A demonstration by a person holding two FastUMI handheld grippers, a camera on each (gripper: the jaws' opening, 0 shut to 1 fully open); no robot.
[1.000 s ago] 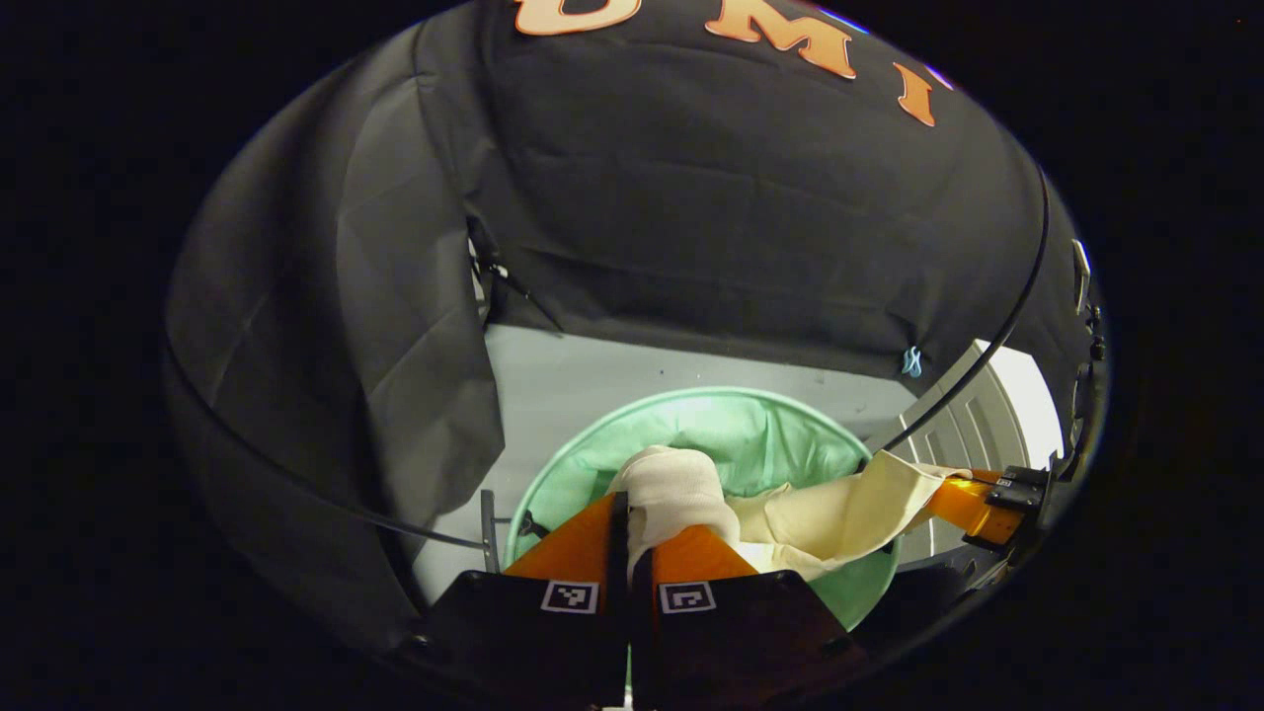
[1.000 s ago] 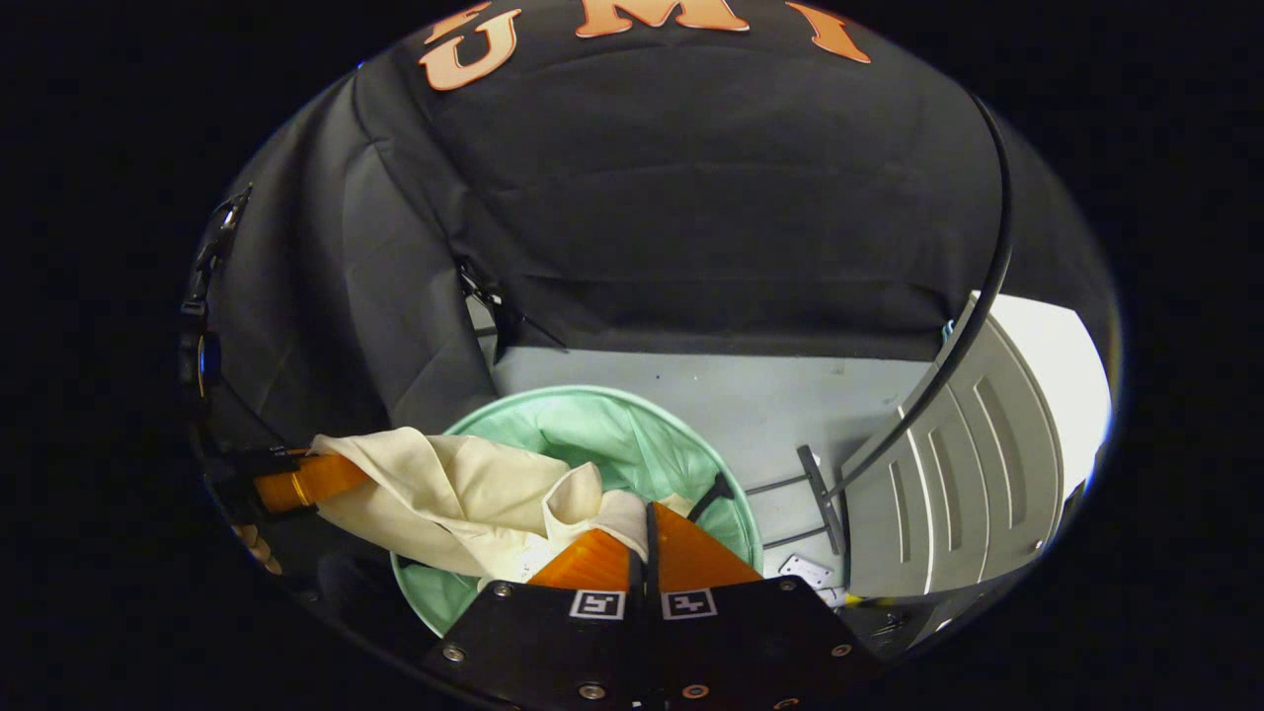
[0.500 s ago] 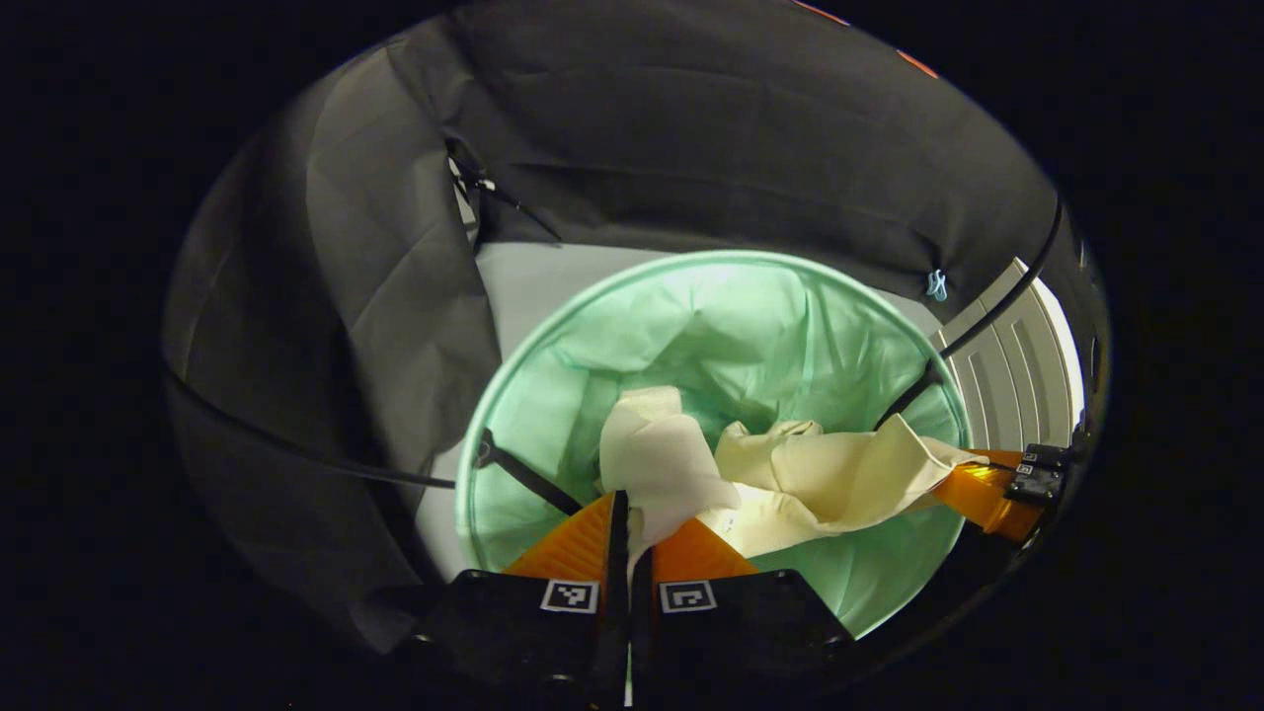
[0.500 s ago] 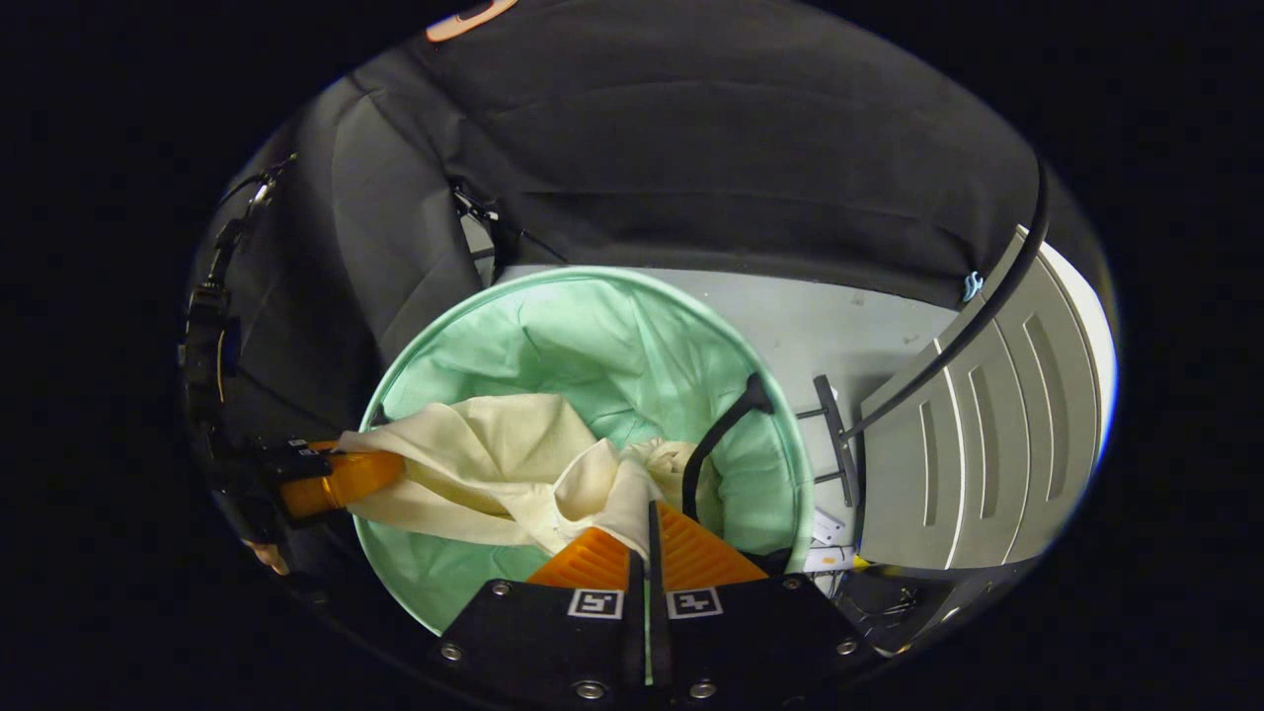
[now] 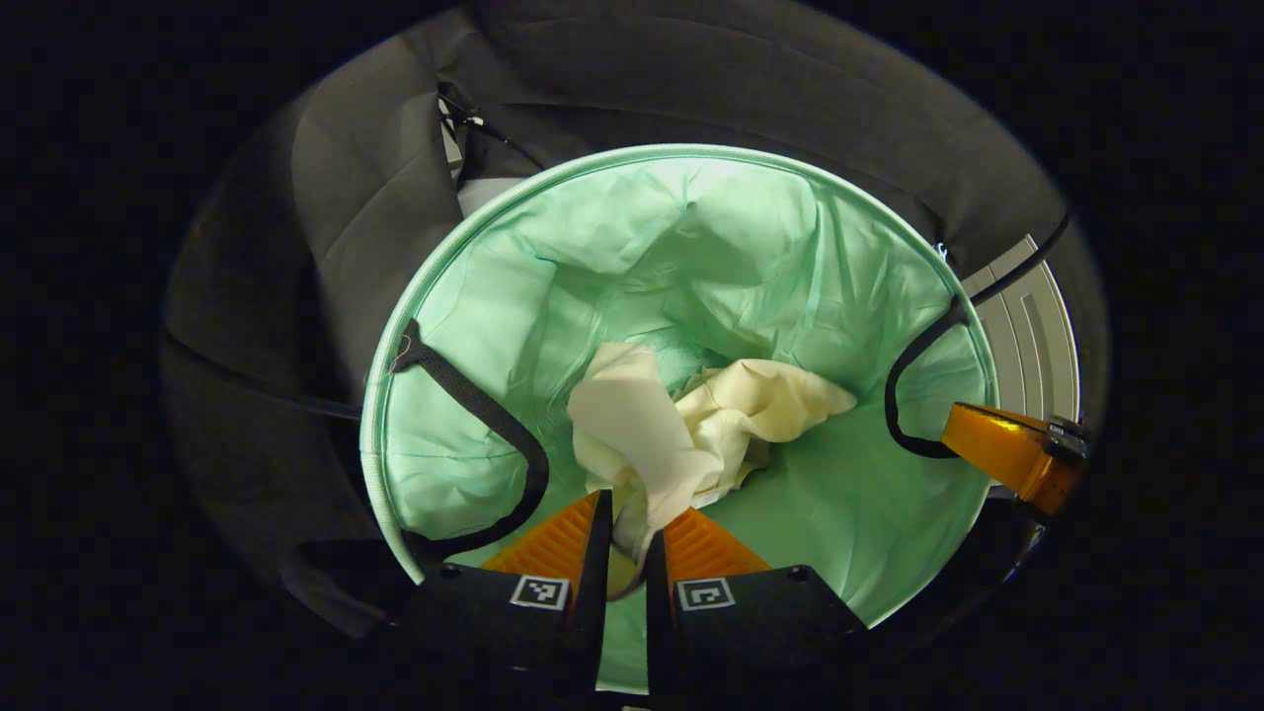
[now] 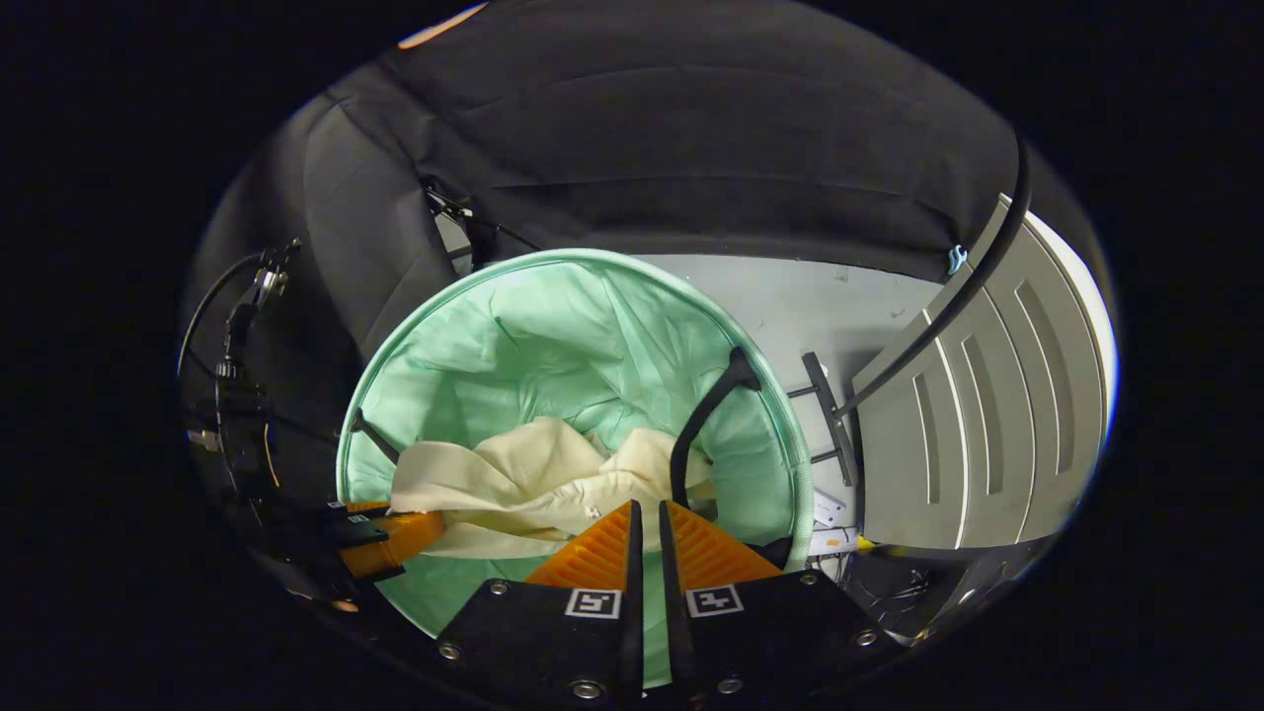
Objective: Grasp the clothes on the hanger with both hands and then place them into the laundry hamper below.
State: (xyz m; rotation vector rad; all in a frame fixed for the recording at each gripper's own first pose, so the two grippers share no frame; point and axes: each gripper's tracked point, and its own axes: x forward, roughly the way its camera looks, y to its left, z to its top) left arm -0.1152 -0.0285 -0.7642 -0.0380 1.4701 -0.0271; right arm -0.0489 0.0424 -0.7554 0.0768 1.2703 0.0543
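The left gripper (image 5: 628, 518) points down at six o'clock, fingers (image 5: 553, 533) slightly parted on cloth; the right gripper (image 6: 646, 523) at six o'clock, fingers (image 6: 592, 553) a slit apart

Layout: clothes in hamper

Left gripper view: clothes (image 5: 691, 425) lie inside the hamper (image 5: 395, 326), left gripper (image 5: 624, 513) at 6 o'clock, right gripper (image 5: 1017, 456) at 3 o'clock over the rim. Right gripper view: cabinet (image 6: 978, 415) right of hamper.
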